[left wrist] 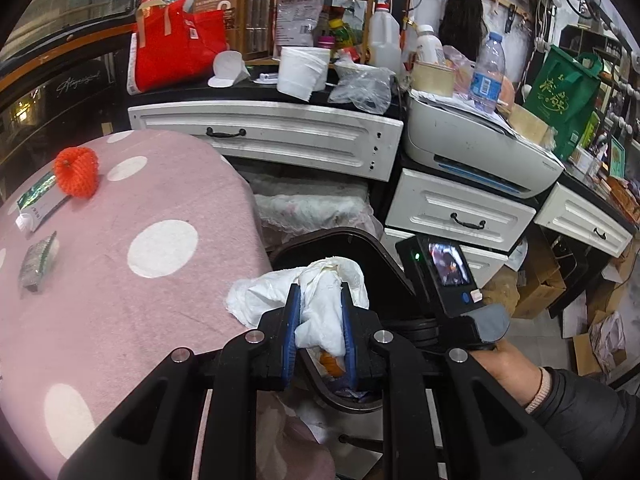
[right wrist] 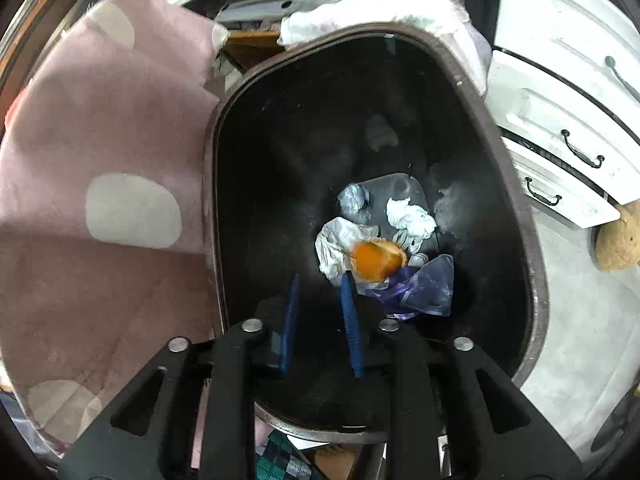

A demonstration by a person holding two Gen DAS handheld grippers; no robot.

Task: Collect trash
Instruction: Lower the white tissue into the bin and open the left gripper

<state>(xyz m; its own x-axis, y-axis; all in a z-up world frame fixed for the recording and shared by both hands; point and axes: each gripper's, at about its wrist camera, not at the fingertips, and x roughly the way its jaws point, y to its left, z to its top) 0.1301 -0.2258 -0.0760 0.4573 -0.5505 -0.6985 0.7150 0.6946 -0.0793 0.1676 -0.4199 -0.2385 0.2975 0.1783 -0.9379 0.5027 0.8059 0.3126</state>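
My left gripper (left wrist: 320,312) is shut on a crumpled white tissue (left wrist: 324,312) and holds it over the near rim of a dark trash bin (left wrist: 384,256) beside the pink dotted table (left wrist: 120,280). My right gripper (right wrist: 320,308) is open and empty, held over the mouth of the bin (right wrist: 532,248). At the bin's bottom lie an orange peel (right wrist: 376,260), white tissues (right wrist: 412,216) and a purple wrapper (right wrist: 424,288). On the table lie an orange foam net (left wrist: 77,172), a small carton (left wrist: 38,204) and a silver-green wrapper (left wrist: 38,262).
White drawers (left wrist: 280,140) with a cluttered black countertop stand behind the bin. A white printer (left wrist: 472,152) sits to the right. A green bag (left wrist: 564,92) and cardboard boxes (left wrist: 540,284) are at the far right. The right gripper's body (left wrist: 444,272) shows right of the bin.
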